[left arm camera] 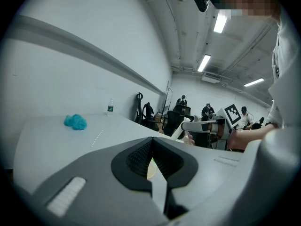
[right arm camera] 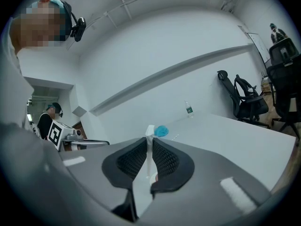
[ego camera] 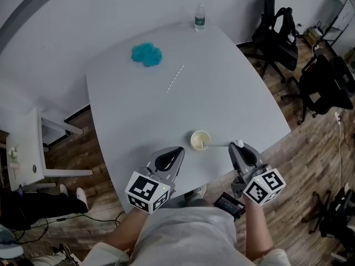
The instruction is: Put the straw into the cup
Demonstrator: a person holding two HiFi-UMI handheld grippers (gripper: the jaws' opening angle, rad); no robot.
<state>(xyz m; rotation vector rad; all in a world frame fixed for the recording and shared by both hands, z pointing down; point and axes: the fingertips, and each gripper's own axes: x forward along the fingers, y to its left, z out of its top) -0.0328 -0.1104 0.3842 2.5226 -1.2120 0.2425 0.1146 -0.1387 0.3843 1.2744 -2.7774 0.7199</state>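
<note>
Right hand-held gripper (ego camera: 238, 144) clamps thin white straw (ego camera: 221, 144), long axis level, tip pointing left into round cream paper cup (ego camera: 195, 137).

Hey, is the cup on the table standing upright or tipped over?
Upright: the cup sits on its base, its round open mouth facing up in the head view.

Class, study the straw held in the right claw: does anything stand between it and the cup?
Nothing visible does. The straw, clamped in the right claw, runs over the table with its end at the rim of the cup. The left claw sits on the cup's other side, off that path.
</note>
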